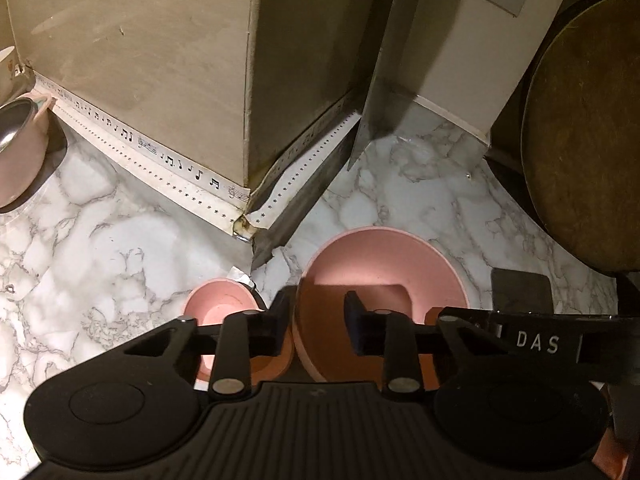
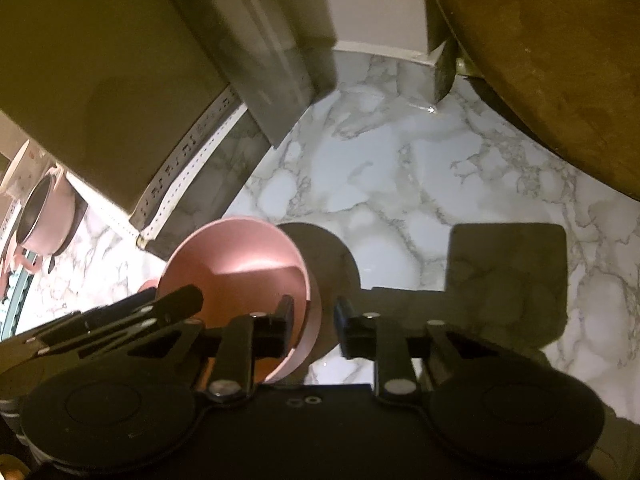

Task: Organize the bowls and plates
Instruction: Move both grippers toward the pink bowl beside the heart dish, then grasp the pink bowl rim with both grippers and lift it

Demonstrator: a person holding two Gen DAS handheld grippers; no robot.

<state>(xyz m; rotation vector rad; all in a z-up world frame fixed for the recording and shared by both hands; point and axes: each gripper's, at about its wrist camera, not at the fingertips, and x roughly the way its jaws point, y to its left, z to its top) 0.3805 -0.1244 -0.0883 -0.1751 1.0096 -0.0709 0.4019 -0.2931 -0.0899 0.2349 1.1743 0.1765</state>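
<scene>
Left claw: the black two-finger left gripper (image 1: pixel 318 320) is wide, with one finger on each side of the near rim of the large pink round bowl (image 1: pixel 384 256); the left finger is outside the wall and the right finger is inside. I cannot tell if the pads already touch the wall.

Right claw: the black two-finger right gripper (image 2: pixel 312 322) is also wide. It straddles the opposite side of the same large pink round bowl (image 2: pixel 236 256), which looks tilted in the right wrist view. It holds nothing firmly yet, as far as I can judge.

Task things: the bowl is on the white marble-pattern countertop (image 1: pixel 100 248). A small pink shallow bowl (image 1: pixel 222 300) is just beside it on the left.

Risk, grip: only a thin rim is between the fingers, so the smooth bowl could slip or rotate when lifted.

Risk, two claws: if both close and pull differently, the bowl could twist out.

Risk, neighbour: the left finger passes between the two bowls and could push the small one.

Risk, surroundings: the round brown wooden board (image 1: pixel 580 140) leans near on the right, and a swinging bowl could hit it.

Farther: a pink pot with a metal inside (image 1: pixel 20 148) is well apart on the left.
</scene>
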